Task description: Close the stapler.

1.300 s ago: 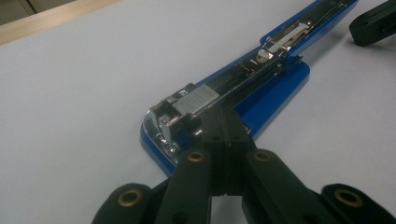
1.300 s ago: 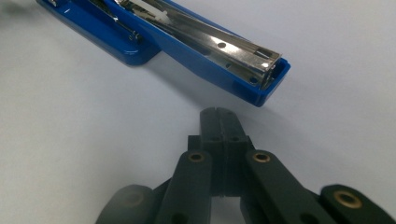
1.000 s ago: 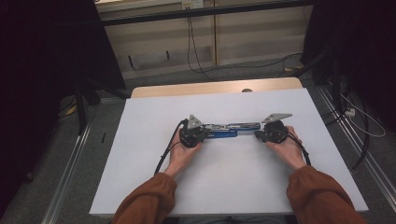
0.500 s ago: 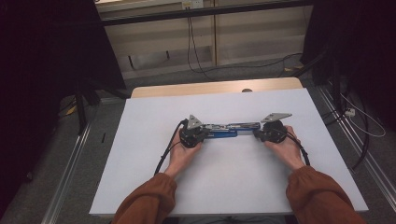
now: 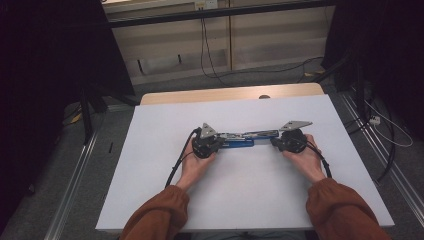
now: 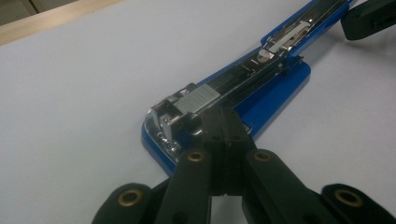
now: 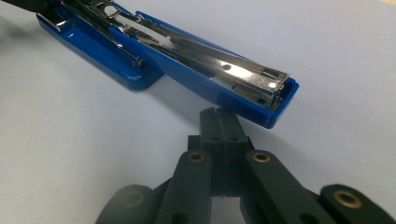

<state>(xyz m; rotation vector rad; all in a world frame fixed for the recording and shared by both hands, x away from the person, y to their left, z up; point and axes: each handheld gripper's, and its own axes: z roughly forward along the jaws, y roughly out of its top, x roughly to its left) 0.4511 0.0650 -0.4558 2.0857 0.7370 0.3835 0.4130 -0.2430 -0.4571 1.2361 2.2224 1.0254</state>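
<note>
White tabletop (image 5: 250, 200), dim room behind. Left gripper (image 6: 223, 122): jaws fully closed, nothing between them, tips touching hinge end of blue stapler (image 6: 261, 93). Right gripper (image 7: 224, 122): jaws pressed together, empty, tips just beside far end of stapler's swung-open top arm. Stapler lies opened out flat mid-table between both grippers, metal staple channel facing up. Hands steady either side.

The left claw (image 6: 223, 122) is resting with its black jaws pressed together, tips touching the metal head of an opened blue stapler (image 6: 243, 88) lying on the white desk (image 6: 84, 84); the other claw (image 6: 369, 18) is reaching its far end.
</note>
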